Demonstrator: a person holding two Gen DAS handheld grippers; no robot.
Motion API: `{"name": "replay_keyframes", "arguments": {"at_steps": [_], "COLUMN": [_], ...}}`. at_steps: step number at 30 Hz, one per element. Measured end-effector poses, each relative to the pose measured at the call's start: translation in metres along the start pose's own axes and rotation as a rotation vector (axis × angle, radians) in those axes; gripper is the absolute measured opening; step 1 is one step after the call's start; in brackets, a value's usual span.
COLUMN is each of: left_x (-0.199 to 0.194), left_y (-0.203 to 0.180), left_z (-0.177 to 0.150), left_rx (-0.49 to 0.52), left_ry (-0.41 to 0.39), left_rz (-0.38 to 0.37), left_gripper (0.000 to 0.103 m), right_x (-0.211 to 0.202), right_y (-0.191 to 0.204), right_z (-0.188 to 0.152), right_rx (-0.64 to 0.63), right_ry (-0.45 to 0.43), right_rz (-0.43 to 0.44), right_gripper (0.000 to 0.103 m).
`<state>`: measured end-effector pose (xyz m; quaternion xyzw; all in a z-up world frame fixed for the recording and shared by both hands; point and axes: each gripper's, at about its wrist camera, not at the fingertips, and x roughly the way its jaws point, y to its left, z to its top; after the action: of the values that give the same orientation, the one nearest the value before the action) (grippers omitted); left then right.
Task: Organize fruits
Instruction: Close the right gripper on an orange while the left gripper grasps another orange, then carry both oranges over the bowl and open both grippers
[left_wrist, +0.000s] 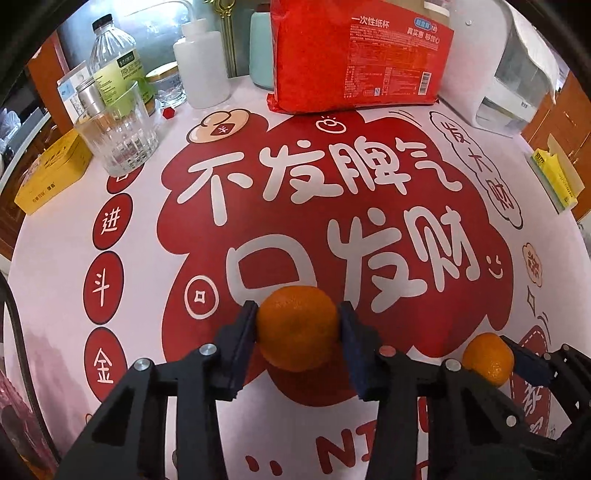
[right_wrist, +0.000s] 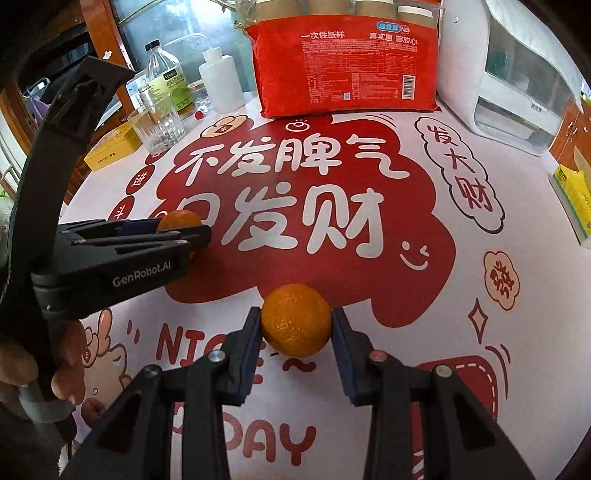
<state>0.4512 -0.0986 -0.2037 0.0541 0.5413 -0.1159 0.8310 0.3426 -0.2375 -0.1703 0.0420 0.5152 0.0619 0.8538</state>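
My left gripper (left_wrist: 297, 326) is shut on an orange tangerine (left_wrist: 297, 328) and holds it just above the red and white tablecloth (left_wrist: 221, 424). My right gripper (right_wrist: 295, 325) is shut on a second tangerine (right_wrist: 295, 319), also low over the cloth. In the left wrist view the right gripper's tangerine (left_wrist: 488, 357) shows at the lower right. In the right wrist view the left gripper (right_wrist: 184, 229) shows at the left with its tangerine (right_wrist: 179, 220) partly hidden by the fingers.
At the back stand a red pack of paper cups (left_wrist: 354, 59), a white appliance (left_wrist: 517, 85), a clear glass (left_wrist: 118, 136), bottles (left_wrist: 110, 59) and a white squeeze bottle (left_wrist: 201, 70). A yellow box (left_wrist: 51, 173) lies at left, a yellow tissue pack (left_wrist: 554, 177) at right.
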Motion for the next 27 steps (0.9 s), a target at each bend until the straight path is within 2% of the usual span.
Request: {"name": "replay_keyframes", "arguments": {"at_steps": [3,6,11,18,27], "left_x": [-0.011,-0.039,-0.105,-0.193,-0.248], "left_y": [0.005,0.011,0.037,0.104,0.184], "left_z": [-0.006,-0.017,-0.046,-0.102,-0.160], "left_rx": [-0.015,-0.019,-0.026,-0.103,-0.224], "left_ry": [-0.006,-0.029,-0.050,-0.090,-0.110], "left_rz": [0.001,0.016,0.058,0.123,0.217], "left_gripper": [0.040,0.040,0.040,0.040,0.040], "right_x": [-0.004,-0.015,-0.046,-0.097,-0.139], "right_y": [0.004,0.013,0.045,0.125,0.233], "right_z": [0.000,-0.001,-0.003,-0.016,-0.029], "right_rx": [-0.005,-0.017,-0.076,-0.208,-0.375], "right_ry": [-0.006,-0.017,-0.051,-0.104,-0.128], "right_rz": [0.008,0.026,0.080,0.199,0.339], "right_gripper": [0.037,0.037,0.037,0.037,0.037]}}
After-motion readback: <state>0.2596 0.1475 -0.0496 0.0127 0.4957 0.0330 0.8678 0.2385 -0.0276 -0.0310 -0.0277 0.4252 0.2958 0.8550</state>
